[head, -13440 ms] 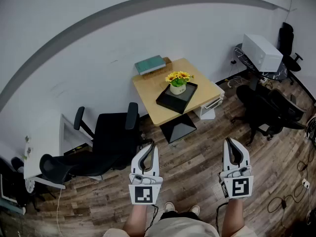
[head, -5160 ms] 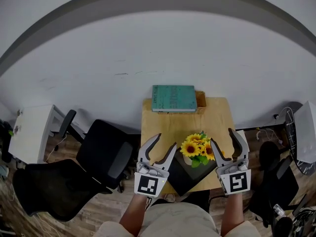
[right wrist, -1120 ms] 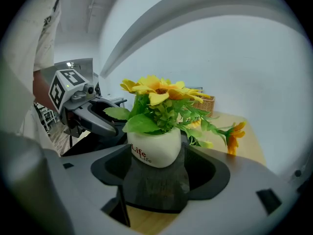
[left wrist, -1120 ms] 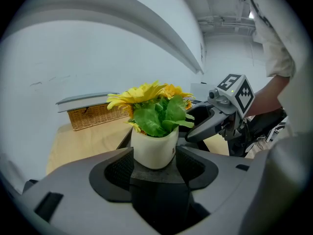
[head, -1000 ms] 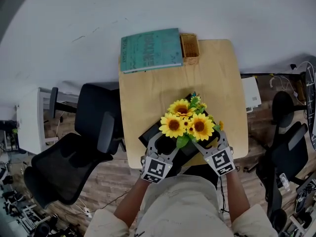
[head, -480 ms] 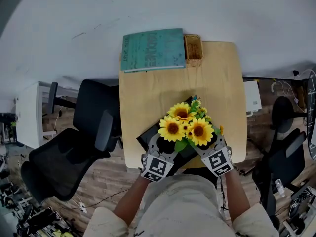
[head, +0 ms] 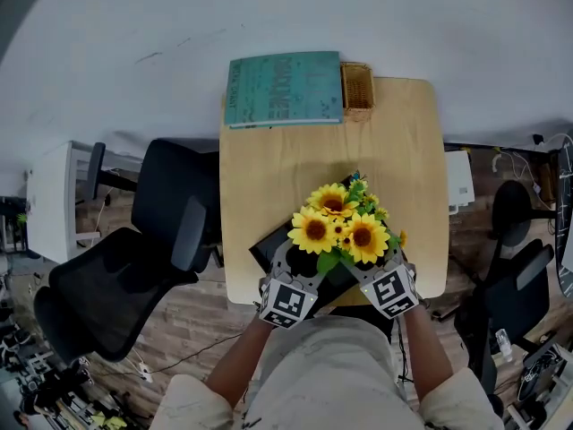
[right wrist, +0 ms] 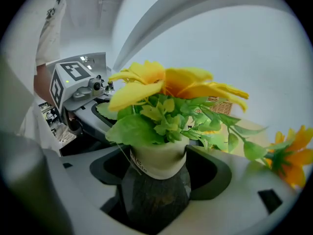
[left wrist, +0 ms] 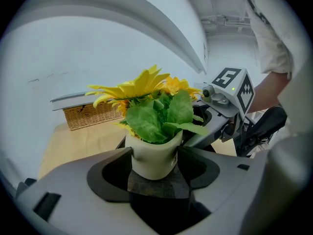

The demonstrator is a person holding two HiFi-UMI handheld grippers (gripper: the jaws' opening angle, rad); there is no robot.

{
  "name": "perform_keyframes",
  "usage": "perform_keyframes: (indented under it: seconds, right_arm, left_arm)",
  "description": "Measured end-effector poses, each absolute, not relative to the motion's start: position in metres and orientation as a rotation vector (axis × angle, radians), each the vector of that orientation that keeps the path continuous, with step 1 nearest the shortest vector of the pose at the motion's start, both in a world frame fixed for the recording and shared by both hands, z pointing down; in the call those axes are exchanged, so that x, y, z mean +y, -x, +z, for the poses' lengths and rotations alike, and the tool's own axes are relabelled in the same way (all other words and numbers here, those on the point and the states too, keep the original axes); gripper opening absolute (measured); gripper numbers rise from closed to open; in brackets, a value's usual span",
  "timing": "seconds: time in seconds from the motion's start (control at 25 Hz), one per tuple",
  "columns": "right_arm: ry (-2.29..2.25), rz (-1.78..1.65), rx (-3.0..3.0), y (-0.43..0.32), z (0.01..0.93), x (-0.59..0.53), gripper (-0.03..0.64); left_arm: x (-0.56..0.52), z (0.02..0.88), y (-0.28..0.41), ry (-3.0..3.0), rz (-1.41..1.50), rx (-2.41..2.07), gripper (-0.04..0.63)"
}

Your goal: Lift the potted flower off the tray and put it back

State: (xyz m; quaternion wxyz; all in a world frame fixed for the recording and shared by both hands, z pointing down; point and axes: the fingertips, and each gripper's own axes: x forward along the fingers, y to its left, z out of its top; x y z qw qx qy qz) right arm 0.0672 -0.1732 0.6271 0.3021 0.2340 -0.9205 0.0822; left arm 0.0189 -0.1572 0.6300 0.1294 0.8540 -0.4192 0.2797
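Observation:
A cream pot of yellow sunflowers stands on a black tray near the wooden table's front edge. My left gripper reaches in from the near left. Its jaws have just been opening and stand wide on either side of the pot, close to its wall. My right gripper comes in from the near right, and its jaws flank the same pot just as closely. The pot rests on the dark tray surface. Leaves hide the fingertips in the head view.
At the back of the table lie a teal book and a small wicker basket. Black office chairs stand to the left of the table and a white cabinet to its right. The wall runs behind.
Over several seconds the person has walked up to the table and both grippers have come in around the pot. In the last second they have barely shifted.

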Motion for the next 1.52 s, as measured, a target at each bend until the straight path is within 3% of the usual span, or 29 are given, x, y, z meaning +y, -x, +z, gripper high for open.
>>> perform_keyframes:
  seconds: [1.52]
  right_arm:
    - [-0.682, 0.136, -2.432, -0.06, 0.608, -0.152, 0.35]
  left_arm:
    - [-0.138, 0.612, -0.01, -2.527, 0.795, -1.219, 0.273]
